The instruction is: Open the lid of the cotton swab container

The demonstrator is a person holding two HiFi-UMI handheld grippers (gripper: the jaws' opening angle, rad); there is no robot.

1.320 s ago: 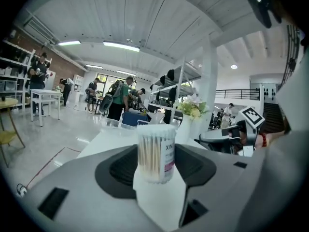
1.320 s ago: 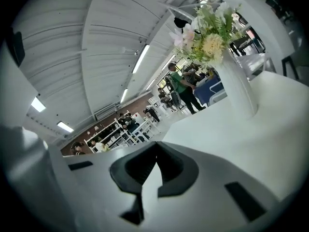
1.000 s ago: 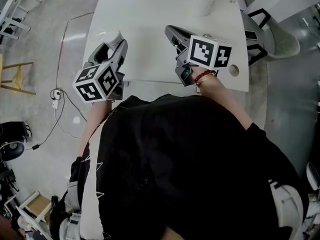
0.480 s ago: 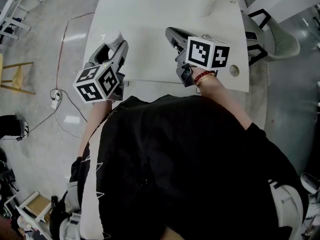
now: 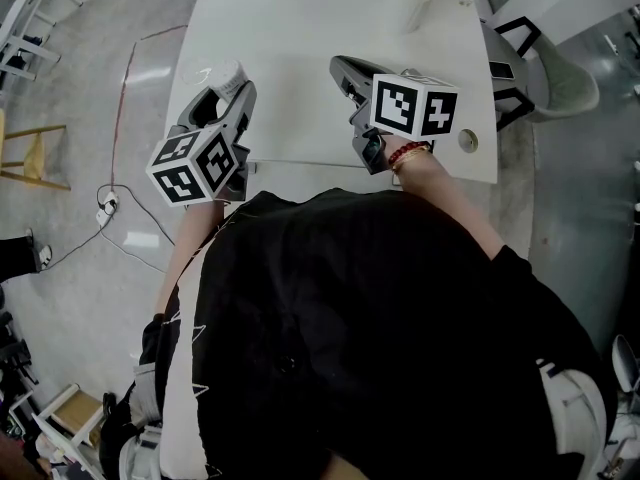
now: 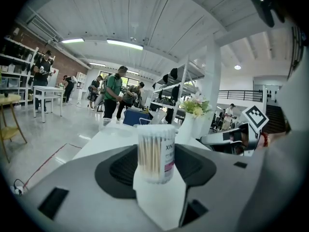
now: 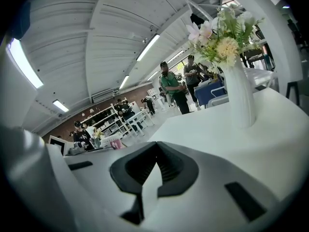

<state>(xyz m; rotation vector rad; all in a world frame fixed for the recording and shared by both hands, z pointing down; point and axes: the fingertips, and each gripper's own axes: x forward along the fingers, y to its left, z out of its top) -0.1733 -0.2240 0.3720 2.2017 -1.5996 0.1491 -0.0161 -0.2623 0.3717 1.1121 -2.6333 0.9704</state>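
The cotton swab container (image 6: 156,152) stands upright between the jaws of the left gripper (image 5: 228,86), over the left part of the table (image 5: 300,28) in the head view. The right gripper (image 5: 340,65) is over the table's middle, right of the left one and well apart from it. A vase of flowers (image 5: 415,3) stands near the table's far edge, at the upper right. A chair (image 5: 565,83) sits just beyond the table's right side. A wooden stool (image 5: 36,156) stands on the floor at the left edge.
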